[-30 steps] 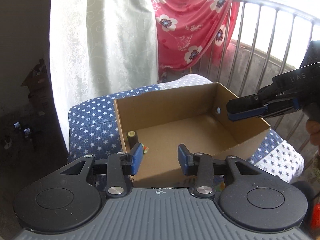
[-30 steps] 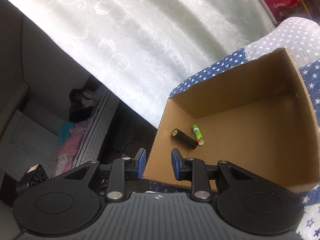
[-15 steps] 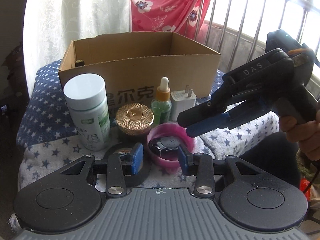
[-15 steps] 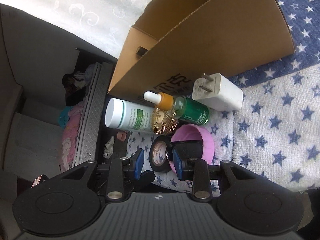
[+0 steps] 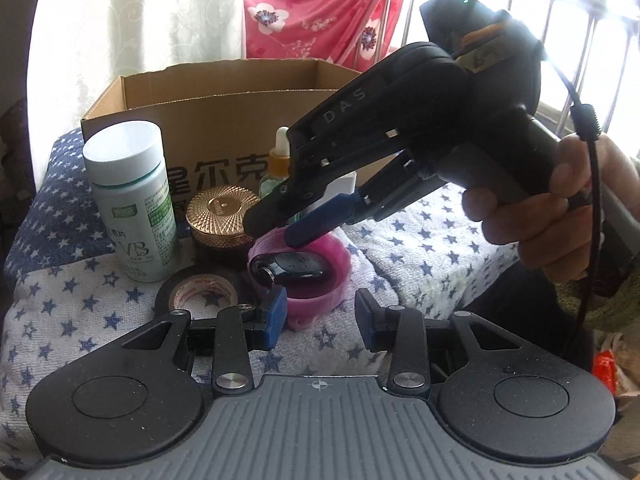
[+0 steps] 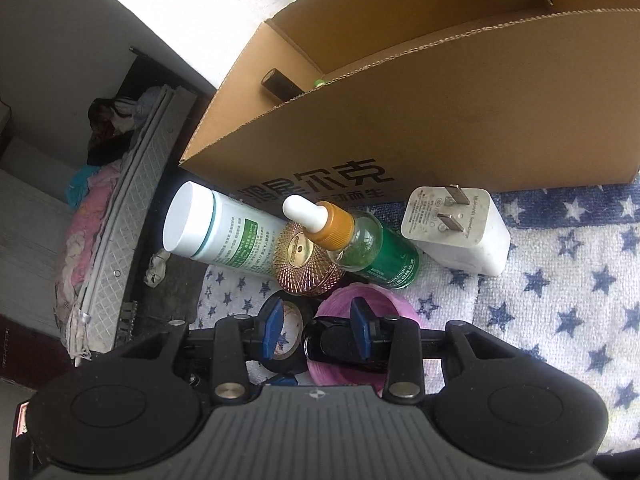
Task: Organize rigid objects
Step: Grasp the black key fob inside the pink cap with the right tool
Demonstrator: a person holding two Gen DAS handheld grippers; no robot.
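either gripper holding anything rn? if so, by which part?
Nothing held. The left gripper is open and empty; the right gripper has just been opening above the black key fob in the pink plastic bowl, pads not touching it.

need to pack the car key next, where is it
In the left wrist view the car key lies across the pink bowl, right of the tape roll.

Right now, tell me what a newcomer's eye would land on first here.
The right gripper fills the left wrist view, its open jaws just widening above a pink bowl that holds a black key fob. Behind stands an open cardboard box, with a white bottle upright at its left front corner.
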